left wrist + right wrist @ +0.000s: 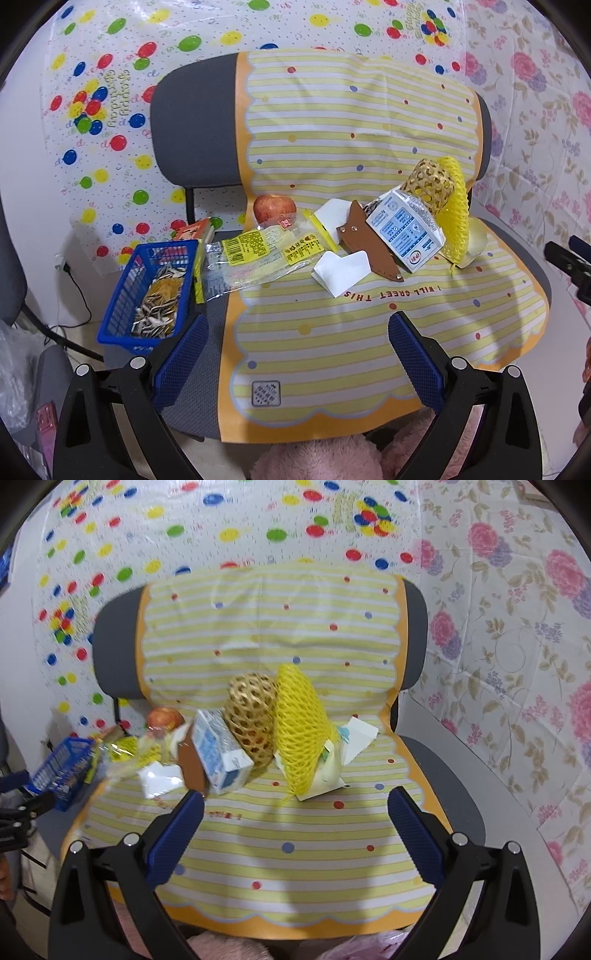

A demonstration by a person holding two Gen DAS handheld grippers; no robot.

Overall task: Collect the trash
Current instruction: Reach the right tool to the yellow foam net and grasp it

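Observation:
A heap of trash lies on a striped yellow cloth covering a grey chair. A white-blue milk carton leans beside a woven gold cup and a yellow foam net. White paper scraps, a brown leather piece and clear snack wrappers lie to the left. A blue basket holds seed shells. My left gripper and my right gripper hover open before the heap, holding nothing.
A red apple sits behind the wrappers. A small box lies by the basket. Balloon-print and flower-print sheets cover the walls. A cable runs on the floor at left. Pink fluffy fabric shows below the grippers.

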